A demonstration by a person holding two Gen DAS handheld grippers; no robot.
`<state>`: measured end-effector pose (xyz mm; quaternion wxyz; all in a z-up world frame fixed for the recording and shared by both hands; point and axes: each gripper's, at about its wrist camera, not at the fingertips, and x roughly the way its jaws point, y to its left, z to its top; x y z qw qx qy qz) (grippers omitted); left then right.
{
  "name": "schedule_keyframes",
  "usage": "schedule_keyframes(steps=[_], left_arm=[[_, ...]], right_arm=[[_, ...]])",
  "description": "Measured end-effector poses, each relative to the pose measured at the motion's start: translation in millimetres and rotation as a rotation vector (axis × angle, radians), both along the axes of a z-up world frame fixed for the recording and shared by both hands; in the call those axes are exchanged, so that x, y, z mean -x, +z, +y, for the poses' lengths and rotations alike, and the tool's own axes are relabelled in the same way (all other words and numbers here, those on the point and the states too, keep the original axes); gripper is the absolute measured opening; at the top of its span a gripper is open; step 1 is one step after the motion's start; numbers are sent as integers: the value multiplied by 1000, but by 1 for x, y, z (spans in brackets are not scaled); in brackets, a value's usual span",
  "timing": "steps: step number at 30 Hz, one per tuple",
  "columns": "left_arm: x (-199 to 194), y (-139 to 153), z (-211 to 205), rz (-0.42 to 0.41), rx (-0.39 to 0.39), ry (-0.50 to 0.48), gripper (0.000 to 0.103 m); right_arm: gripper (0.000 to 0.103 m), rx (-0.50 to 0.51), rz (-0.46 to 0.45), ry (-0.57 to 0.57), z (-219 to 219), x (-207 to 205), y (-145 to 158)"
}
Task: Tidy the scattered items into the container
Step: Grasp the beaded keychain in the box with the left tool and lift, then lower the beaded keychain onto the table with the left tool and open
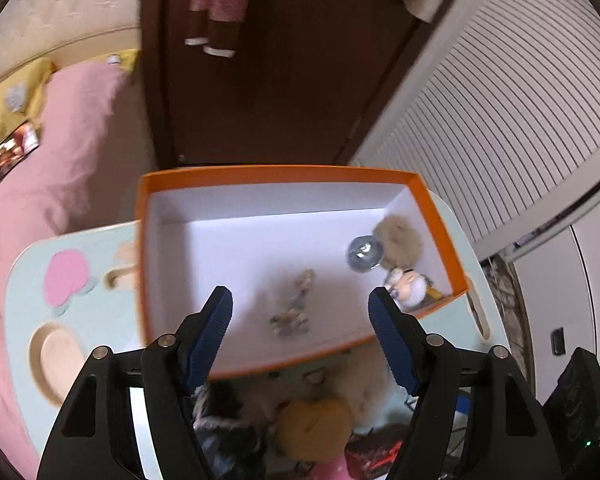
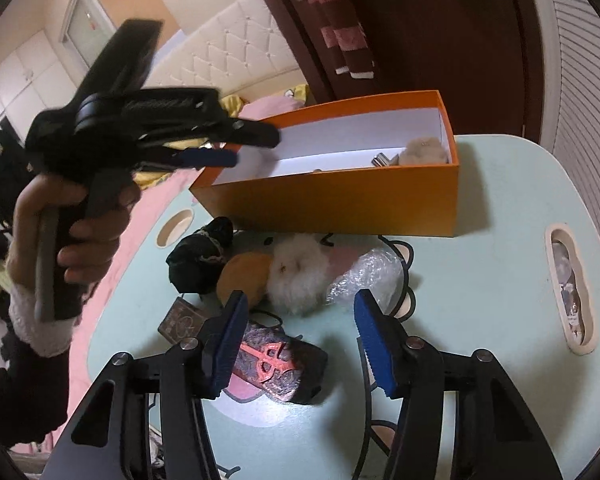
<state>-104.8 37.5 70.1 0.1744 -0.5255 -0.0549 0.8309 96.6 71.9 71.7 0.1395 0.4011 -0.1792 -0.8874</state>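
Right wrist view: right tongs (image 2: 298, 318) spread and empty above the black-and-red patterned pouch (image 2: 278, 364) on the pale blue counter (image 2: 480, 300).
Left tongs (image 1: 300, 322) hang open over the orange cardboard box (image 1: 284, 174), at twelve o'clock; next, likely lower and pinch the pouch.

The left gripper (image 1: 300, 300) hung over the near edge of the orange box (image 1: 284, 174), its blue-padded jaws apart with nothing between them. Inside, a small trinket (image 1: 292, 304) lay near the middle, while a beige pompom (image 1: 400, 236), round disc (image 1: 365, 254) and small figurine (image 1: 410, 286) sat at the right end.
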Motion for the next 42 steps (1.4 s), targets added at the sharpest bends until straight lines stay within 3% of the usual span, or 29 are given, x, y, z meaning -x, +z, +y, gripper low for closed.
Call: schedule_keyframes(steps=[2, 8, 12, 16, 19, 23, 37, 42], left_arm=[[10, -6, 9, -27, 29, -26, 56], [32, -31, 30, -115, 57, -79, 51], [40, -51, 37, -169, 93, -72, 38], [41, -58, 33, -162, 93, -55, 10], [41, -58, 25, -166, 29, -40, 10], [35, -46, 18, -100, 20, -44, 9], [-27, 59, -18, 165, -128, -42, 9], [-60, 54, -47, 174, -167, 3, 9]], right_arm=[[55, 10, -5, -3, 3, 0, -2], [55, 44, -25, -15, 12, 2, -8], [55, 97, -30, -30, 20, 3, -10], [55, 102, -31, -39, 25, 4, -10], [55, 99, -32, -37, 25, 5, -10], [55, 98, -35, -33, 23, 5, -10], [55, 76, -23, -12, 11, 0, -4], [55, 58, -20, -7, 5, -2, -1]])
